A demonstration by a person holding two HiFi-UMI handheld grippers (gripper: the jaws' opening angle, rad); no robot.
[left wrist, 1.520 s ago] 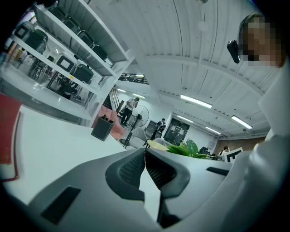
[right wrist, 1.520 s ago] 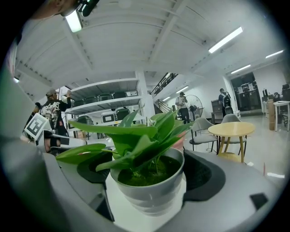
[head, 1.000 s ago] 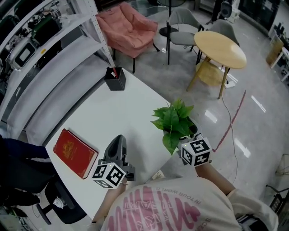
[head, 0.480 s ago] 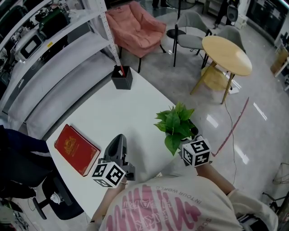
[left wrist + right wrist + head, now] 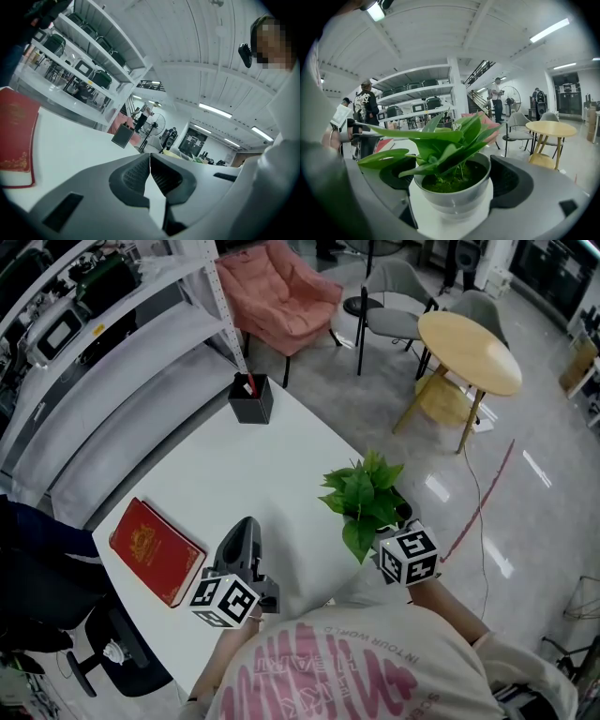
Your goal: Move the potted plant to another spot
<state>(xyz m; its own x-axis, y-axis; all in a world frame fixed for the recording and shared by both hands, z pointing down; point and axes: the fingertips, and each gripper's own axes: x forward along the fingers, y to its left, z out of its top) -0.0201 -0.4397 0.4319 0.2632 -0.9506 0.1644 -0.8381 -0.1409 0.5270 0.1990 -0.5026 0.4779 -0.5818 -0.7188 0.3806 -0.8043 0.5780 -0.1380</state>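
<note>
Nothing had shifted over the last second, we noted: the right gripper (image 5: 451,180) stayed clamped wide on the potted plant (image 5: 361,495) at the table's (image 5: 244,465) near right edge, the left gripper (image 5: 246,529) closed and empty, so the lift seemingly had not begun.
</note>
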